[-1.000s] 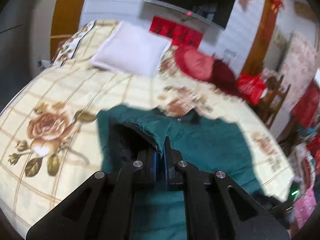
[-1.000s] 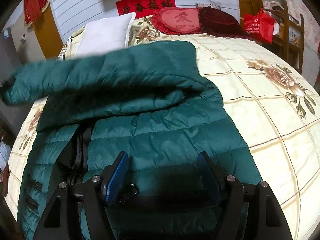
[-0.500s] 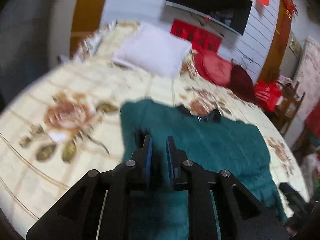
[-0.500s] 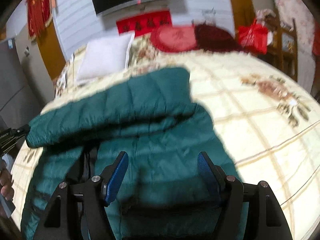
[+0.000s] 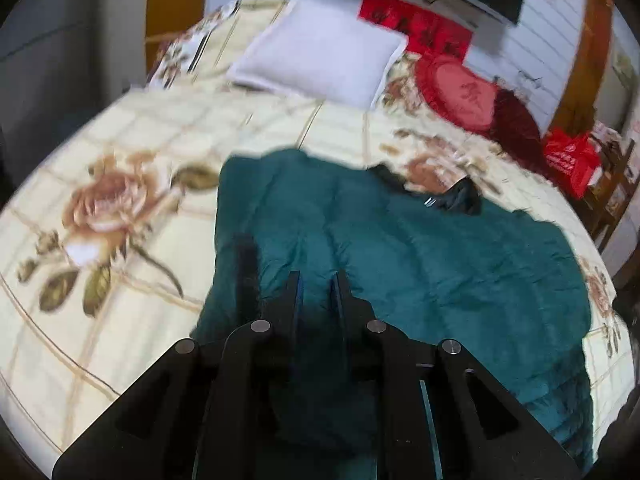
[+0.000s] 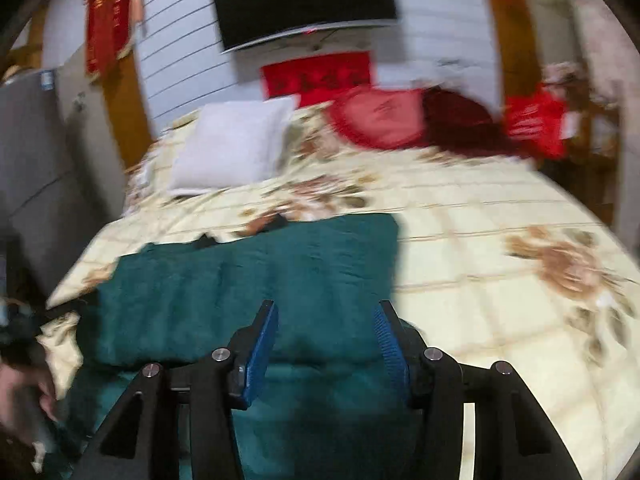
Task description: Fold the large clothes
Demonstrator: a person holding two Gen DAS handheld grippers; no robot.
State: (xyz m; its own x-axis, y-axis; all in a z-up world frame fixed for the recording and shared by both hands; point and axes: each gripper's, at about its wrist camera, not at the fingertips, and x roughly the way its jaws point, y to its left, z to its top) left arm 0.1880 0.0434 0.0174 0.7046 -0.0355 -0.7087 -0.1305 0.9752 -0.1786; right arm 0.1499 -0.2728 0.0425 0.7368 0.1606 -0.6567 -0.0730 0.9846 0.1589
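Observation:
A dark teal quilted jacket [image 5: 420,264] lies spread on the floral bed, its sleeve folded across the body; it also shows in the right wrist view [image 6: 248,280]. Its black collar [image 5: 460,198] points toward the pillows. My left gripper [image 5: 317,280] hovers over the jacket's left part, fingers slightly apart with nothing between them. My right gripper [image 6: 326,320] is open wide and empty above the jacket's near right part.
The cream floral bedspread [image 5: 120,208] covers the bed. A white pillow [image 5: 320,68] and red cushions [image 5: 460,92] lie at the head. A red bag [image 5: 572,160] and a wooden chair stand at the right. A TV [image 6: 304,0] hangs on the wall.
My left gripper has let go of the teal sleeve, opened a little and pulled back. The sleeve now lies flat across the jacket. My right gripper has lifted and tilted up.

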